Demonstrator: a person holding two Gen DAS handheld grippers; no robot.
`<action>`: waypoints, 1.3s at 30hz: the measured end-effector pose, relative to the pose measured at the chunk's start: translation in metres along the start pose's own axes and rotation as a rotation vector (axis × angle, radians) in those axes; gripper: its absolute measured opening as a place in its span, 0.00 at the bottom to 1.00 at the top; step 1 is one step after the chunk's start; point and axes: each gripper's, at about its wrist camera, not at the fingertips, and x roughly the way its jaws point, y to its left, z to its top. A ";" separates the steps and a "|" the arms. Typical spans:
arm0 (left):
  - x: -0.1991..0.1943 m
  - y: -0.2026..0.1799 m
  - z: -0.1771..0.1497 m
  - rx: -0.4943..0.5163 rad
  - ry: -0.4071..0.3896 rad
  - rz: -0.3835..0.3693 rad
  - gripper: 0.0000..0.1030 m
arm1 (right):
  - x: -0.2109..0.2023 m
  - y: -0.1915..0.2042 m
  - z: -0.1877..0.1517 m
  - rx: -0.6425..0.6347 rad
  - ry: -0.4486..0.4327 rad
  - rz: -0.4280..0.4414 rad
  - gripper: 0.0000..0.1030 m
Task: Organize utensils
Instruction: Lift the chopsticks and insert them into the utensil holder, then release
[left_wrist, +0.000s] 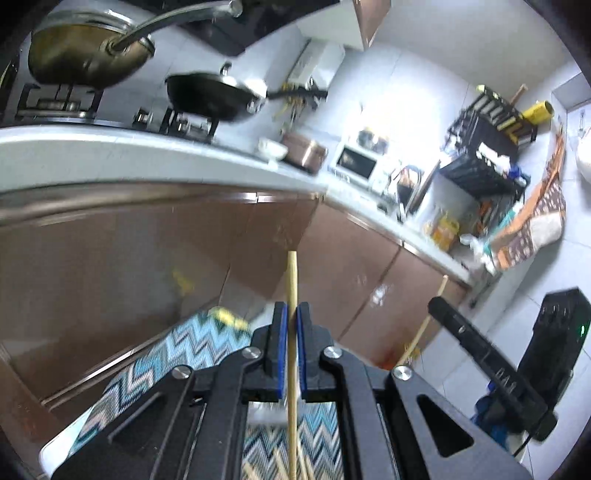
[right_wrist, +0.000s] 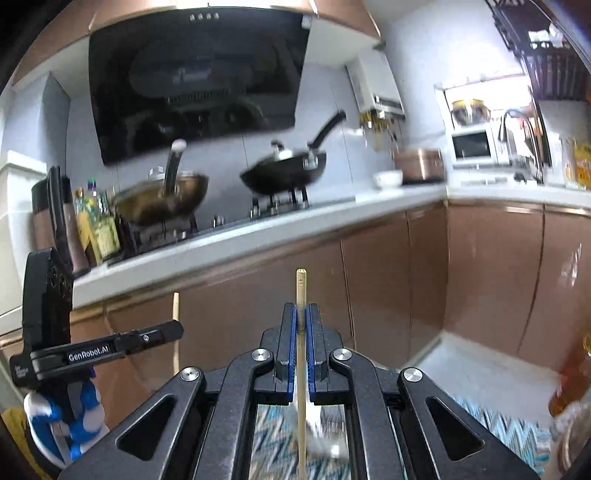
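Observation:
My left gripper (left_wrist: 292, 314) is shut on a pale wooden chopstick (left_wrist: 292, 280) that stands up between the blue pads and pokes past the fingertips. More chopstick ends (left_wrist: 280, 469) lie below it on the zigzag cloth (left_wrist: 162, 369). My right gripper (right_wrist: 302, 314) is shut on a thin gold-coloured metal chopstick (right_wrist: 300, 288), also upright between its pads. The right gripper (left_wrist: 480, 354) shows in the left wrist view with its stick (left_wrist: 432, 314). The left gripper (right_wrist: 110, 349) shows in the right wrist view at the left with its wooden chopstick (right_wrist: 176, 306).
Both grippers are raised above a table with a blue zigzag cloth (right_wrist: 273, 424). Brown cabinet doors (right_wrist: 369, 266) and a white counter (right_wrist: 258, 236) face me. A gold wok (right_wrist: 162, 199) and a black pan (right_wrist: 284, 173) sit on the stove. An amber bottle (right_wrist: 570, 376) stands at right.

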 end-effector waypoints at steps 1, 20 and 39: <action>0.009 -0.003 0.004 -0.003 -0.031 0.003 0.04 | 0.007 -0.001 0.002 -0.007 -0.034 -0.006 0.05; 0.155 -0.005 -0.050 0.055 -0.156 0.247 0.04 | 0.100 -0.043 -0.072 -0.038 -0.023 -0.111 0.05; 0.058 -0.014 -0.058 0.122 -0.088 0.241 0.38 | 0.023 -0.012 -0.080 -0.033 0.052 -0.140 0.26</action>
